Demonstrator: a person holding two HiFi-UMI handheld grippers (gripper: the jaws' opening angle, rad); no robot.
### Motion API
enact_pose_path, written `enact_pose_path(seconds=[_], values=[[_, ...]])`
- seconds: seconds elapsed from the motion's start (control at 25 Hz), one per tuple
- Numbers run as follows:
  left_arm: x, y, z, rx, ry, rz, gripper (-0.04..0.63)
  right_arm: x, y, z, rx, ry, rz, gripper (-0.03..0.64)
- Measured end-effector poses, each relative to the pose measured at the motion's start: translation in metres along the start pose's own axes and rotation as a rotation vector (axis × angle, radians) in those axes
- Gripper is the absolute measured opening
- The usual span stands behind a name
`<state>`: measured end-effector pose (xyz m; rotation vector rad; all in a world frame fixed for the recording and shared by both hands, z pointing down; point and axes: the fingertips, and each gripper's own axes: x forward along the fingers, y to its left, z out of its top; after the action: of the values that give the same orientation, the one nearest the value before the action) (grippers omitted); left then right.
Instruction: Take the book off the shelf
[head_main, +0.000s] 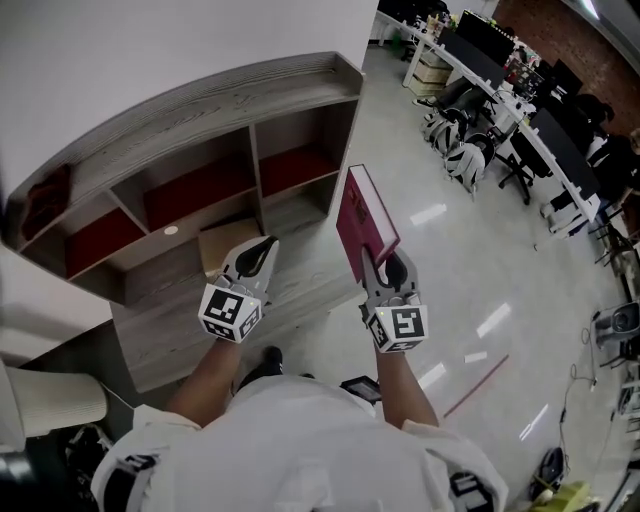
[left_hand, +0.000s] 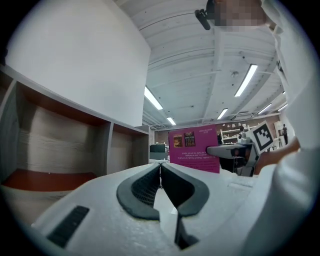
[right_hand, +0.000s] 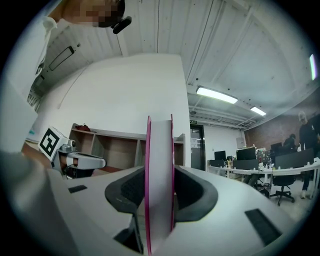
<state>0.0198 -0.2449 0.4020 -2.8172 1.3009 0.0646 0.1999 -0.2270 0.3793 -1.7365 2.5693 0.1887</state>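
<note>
**A:** So where is this at? Is the book (head_main: 358, 225) coming off the shelf (head_main: 215, 110) or what?

**B:** Looks basically done. The right gripper (head_main: 386, 262) is clamping the book by its lower edge, one pad on each cover, and holding it upright. The book is sitting out in the open air, in front of the shelf's right end and over the floor (head_main: 450, 170). It isn't touching the shelf anywhere.

**A:** And the other one, is it helping?

**B:** Nope. The left gripper (head_main: 262, 246) is hanging beside the right one, in front of the middle of the shelf. Its jaws are pressed together with nothing between them, so it's just riding along empty.

**A:** Anything else in the shelf?

**B:** Not seeing other books in the cubbies that are showing, just red back panels and bare wood. There's something dark on the top left corner, but it's too small to tell what.

**A:** So what's left then?

**B:** Not much, going by the task. The person is only being asked to take it off, and it's off. My guess is the book gets carried clear or parked somewhere, but nothing here is showing where. The grip looks solid enough.
</note>
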Motion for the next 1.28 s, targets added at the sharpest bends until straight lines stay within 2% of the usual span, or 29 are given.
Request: enact_pose_path(seconds=[0.32, 0.64, 0.96, 1.28], values=[[-0.014, -0.041, -0.019, -0.005, 0.037, 0.064, 0.020, -0.042, -0.009, -0.022, 0.021, 0.024, 0.017, 0.152], [-0.036, -0.048, -0.046, -0.046, 0.075, 0.145, 0.020, -0.065, 0.000, -0.056, 0.090, 0.067, 0.033, 0.152], [-0.043, -0.054, -0.057, -0.077, 0.092, 0.110, 0.020, -0.074, 0.011, -0.068, 0.102, 0.118, 0.025, 0.152], [-0.042, -0.054, -0.041, -0.098, 0.046, 0.088, 0.020, -0.085, 0.007, -0.056, 0.058, 0.120, -0.006, 0.152]])
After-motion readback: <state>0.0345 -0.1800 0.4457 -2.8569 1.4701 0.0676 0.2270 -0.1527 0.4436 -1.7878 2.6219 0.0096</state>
